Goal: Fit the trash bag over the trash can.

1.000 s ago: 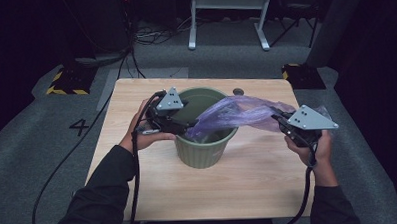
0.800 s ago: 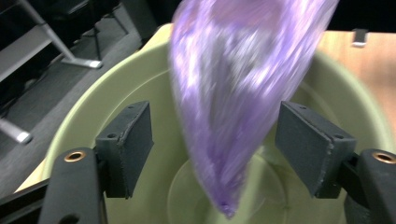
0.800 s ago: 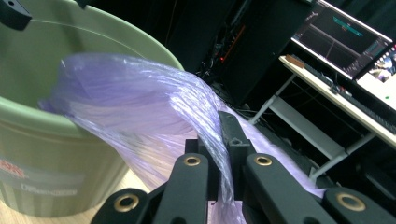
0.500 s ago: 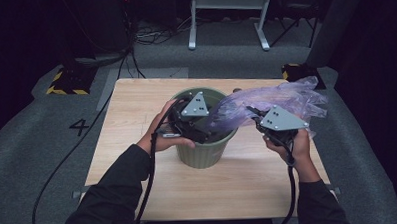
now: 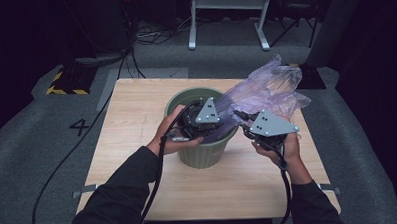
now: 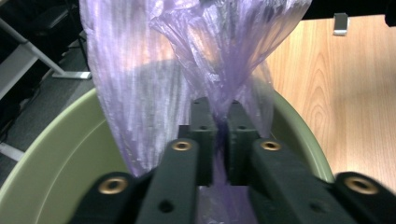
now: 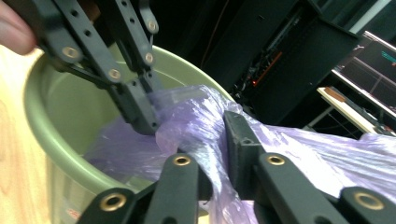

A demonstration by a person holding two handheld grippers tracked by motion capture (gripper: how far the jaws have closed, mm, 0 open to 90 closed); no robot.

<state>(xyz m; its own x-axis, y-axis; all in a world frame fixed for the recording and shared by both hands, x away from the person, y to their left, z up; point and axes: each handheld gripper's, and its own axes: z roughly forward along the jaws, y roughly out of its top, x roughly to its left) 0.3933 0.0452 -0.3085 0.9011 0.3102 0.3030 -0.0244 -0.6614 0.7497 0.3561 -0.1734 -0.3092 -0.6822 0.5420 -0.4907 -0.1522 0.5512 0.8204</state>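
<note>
A green bin (image 5: 203, 153) stands mid-table with a crumpled purple plastic bag (image 5: 271, 88) trailing from its mouth out to the right. My left gripper (image 5: 224, 122) hangs over the bin's right side. In the left gripper view its jaws (image 6: 219, 112) have just closed and pinch a gathered fold of the bag (image 6: 140, 70) above the bin wall (image 6: 56, 154). My right gripper (image 5: 239, 116) is just right of the rim. Its jaws (image 7: 217, 130) have just been opening, slightly apart, with the bag (image 7: 327, 154) draped loosely between them. The left gripper (image 7: 140, 109) shows there too.
The wooden table (image 5: 136, 109) has bare room to the left of and in front of the bin. Cables run from both grippers down past the front edge. A white stand (image 5: 228, 16) and dark equipment sit on the floor beyond the table.
Both hands came toward each other: the left gripper crossed the bin to its right side, the right gripper moved left to the rim. The bag bunched up and rose at the right.
</note>
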